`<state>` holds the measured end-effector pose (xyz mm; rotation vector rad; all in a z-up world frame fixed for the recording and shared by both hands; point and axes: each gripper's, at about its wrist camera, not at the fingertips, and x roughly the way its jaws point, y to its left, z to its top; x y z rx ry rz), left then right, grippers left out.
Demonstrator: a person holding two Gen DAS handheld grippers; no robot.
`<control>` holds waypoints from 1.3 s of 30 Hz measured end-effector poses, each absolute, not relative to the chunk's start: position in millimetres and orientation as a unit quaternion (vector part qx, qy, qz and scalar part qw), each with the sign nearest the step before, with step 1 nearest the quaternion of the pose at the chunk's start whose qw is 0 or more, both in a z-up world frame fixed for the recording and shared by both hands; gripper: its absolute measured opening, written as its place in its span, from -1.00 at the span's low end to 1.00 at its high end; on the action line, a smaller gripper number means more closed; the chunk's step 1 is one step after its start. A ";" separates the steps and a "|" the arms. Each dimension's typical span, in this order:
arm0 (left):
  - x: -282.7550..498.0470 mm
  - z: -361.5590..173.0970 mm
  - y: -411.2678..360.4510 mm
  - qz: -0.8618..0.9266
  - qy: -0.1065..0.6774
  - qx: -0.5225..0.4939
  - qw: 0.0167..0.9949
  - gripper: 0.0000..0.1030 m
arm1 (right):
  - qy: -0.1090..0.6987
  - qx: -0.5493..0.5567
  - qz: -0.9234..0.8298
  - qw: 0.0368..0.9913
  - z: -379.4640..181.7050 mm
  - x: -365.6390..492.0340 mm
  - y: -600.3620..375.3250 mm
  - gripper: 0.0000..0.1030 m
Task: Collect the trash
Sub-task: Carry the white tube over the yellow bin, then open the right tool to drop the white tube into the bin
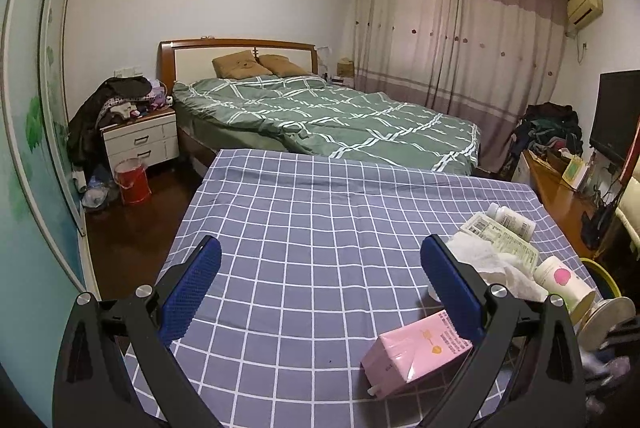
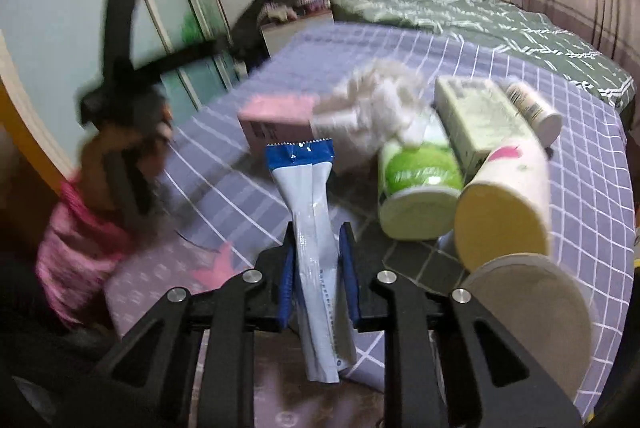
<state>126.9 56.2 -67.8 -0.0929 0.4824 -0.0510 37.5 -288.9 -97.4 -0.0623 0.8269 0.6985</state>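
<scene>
Our right tool is clamped on a blue-and-white sachet that sticks up between its pads. Just ahead on the checked bench lie a pink carton, crumpled tissue and green-labelled cup. Our left tool hangs wide apart, the pink carton by its right pad.

In the right wrist view the left gripper and the hand are smeared by motion blur, the sachet's print is too small to be read, and in the left wrist view the pink carton is partly hidden behind a finger.
</scene>
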 end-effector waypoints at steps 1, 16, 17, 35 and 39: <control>127.4 -67.3 56.9 -0.026 0.239 -0.047 0.970 0.91 | 0.385 -0.023 0.332 0.861 -90.1 33.0 -293.1 -0.61; 127.7 -68.7 49.8 -0.037 0.238 -0.038 0.970 0.91 | 0.310 0.151 0.022 0.938 -49.9 54.5 -514.2 -0.59; 127.6 -68.8 50.2 -0.038 0.238 -0.038 0.970 0.91 | 0.317 0.165 -0.007 0.934 -58.5 56.7 -532.7 -0.59; 130.6 -70.7 44.3 -0.048 0.246 -0.026 0.968 0.91 | 0.362 0.231 -0.213 0.878 -138.0 49.5 -640.8 -0.20; 130.2 -70.7 43.2 -0.051 0.245 -0.027 0.968 0.91 | 0.356 0.230 -0.221 0.878 -132.6 47.6 -639.0 -0.20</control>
